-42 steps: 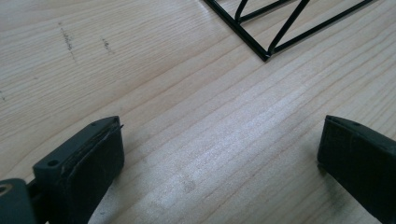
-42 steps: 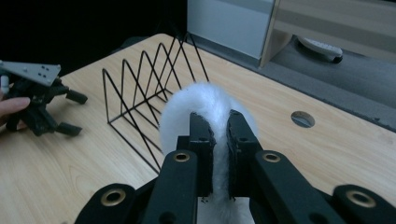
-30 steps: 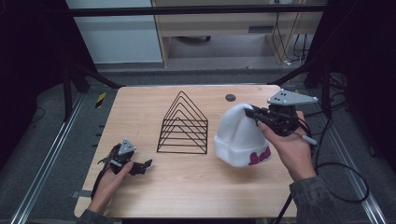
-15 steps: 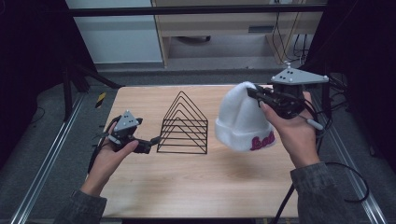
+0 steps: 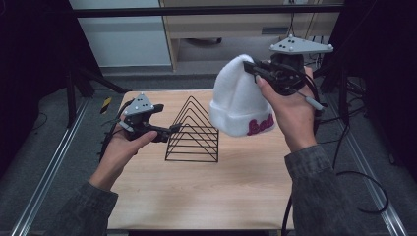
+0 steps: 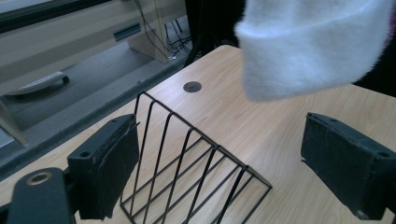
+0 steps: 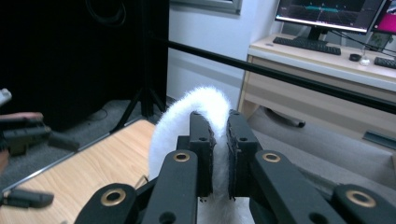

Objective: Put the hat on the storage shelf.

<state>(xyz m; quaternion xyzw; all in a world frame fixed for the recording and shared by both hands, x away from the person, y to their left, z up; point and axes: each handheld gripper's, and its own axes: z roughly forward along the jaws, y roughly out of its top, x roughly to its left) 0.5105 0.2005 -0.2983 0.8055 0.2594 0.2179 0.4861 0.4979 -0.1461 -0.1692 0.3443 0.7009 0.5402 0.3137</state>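
Note:
A white knit beanie (image 5: 236,98) with pink lettering on its cuff hangs in the air above the table's far right. My right gripper (image 5: 252,67) is shut on its crown. In the right gripper view the white fabric (image 7: 187,121) is pinched between the two pads of the right gripper (image 7: 219,122). A black wire rack (image 5: 194,132) with triangular loops stands mid-table. My left gripper (image 5: 169,131) hovers at the rack's left end, open. Its jaws have just been closing a little. The rack (image 6: 187,154) lies below the gap without touching either pad. The beanie (image 6: 313,42) hangs beyond.
The wooden table (image 5: 196,196) has a round dark hole (image 6: 192,87) near its far edge. A black frame bar (image 7: 280,74) crosses behind it. A desk with a monitor (image 7: 327,11) stands beyond. Cables (image 5: 354,172) trail off the right side.
Both hands have risen. The beanie has gone from just above the table to well above it. The left gripper has moved up and right to the rack's left end.

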